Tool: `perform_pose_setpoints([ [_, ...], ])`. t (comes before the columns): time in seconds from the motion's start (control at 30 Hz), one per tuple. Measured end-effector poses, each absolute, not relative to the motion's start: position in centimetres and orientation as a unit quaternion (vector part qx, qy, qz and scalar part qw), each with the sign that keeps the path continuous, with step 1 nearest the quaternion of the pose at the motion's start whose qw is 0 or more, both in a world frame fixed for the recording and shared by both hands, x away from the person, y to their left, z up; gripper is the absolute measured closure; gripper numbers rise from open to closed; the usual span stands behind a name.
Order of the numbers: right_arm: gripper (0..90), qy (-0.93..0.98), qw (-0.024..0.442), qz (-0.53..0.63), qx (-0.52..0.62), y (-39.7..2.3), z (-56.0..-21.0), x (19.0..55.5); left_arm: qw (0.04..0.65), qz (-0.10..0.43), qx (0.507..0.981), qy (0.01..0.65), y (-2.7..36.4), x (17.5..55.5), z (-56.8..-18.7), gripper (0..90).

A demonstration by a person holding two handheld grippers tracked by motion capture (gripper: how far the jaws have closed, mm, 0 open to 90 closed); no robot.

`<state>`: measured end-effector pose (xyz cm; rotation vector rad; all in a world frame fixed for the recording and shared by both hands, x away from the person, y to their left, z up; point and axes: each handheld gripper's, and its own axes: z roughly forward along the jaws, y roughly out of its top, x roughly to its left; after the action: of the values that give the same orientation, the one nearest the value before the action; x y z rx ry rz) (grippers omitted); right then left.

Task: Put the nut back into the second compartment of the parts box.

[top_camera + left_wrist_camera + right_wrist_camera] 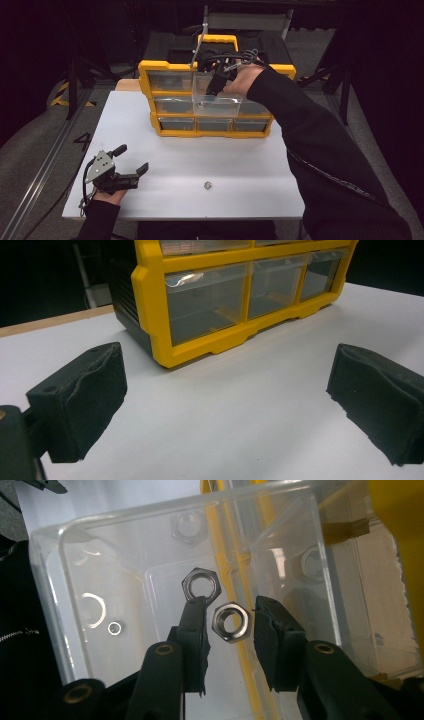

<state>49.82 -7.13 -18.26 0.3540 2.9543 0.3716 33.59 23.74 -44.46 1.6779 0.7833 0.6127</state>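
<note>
Here, right gripper (230, 622) over pulled-out clear drawer (60, 580): jaws parted, hex nut (231, 622) loose between, dropping | left gripper (131, 159) open, idle on counter (240, 160)

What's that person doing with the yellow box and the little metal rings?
A person holds a claw in each hand at a white table. The right claw reaches into a clear drawer pulled out of the yellow drawer cabinet. A nut sits between its jaws, which are slightly apart, with another nut beside it. The left claw rests open near the table's front. One more nut lies on the table.
</note>
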Motion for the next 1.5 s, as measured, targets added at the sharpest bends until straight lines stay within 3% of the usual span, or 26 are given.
perform_pose_setpoints([
  [0.33, 62.4, 0.979, 0.092, 0.137, 0.117, -7.8, -16.6, 48.8, 0.56, 0.26, 0.713, 0.332, 23.7, 33.6, -44.5, 3.3],
  [0.6, 49.7, 0.971, 0.115, 0.17, 0.124, -9.5, -13.9, 47.3, 0.563, 0.26, 0.71, 0.333, 23.7, 33.6, -44.5, 3.3],
  [0.83, 31.8, 0.964, 0.131, 0.197, 0.122, -10.7, -12.9, 44.3, 0.559, 0.258, 0.715, 0.332, 23.6, 33.6, -44.5, 3.3],
  [1.07, 26.5, 0.964, 0.132, 0.205, 0.109, -11.1, -13.5, 41.9, 0.56, 0.258, 0.714, 0.332, 23.5, 33.6, -44.5, 3.3],
  [1.5, 21.1, 0.967, 0.109, 0.211, 0.096, -11.6, -18.2, 38.5, 0.56, 0.258, 0.713, 0.333, 23.5, 33.6, -44.5, 3.3],
])
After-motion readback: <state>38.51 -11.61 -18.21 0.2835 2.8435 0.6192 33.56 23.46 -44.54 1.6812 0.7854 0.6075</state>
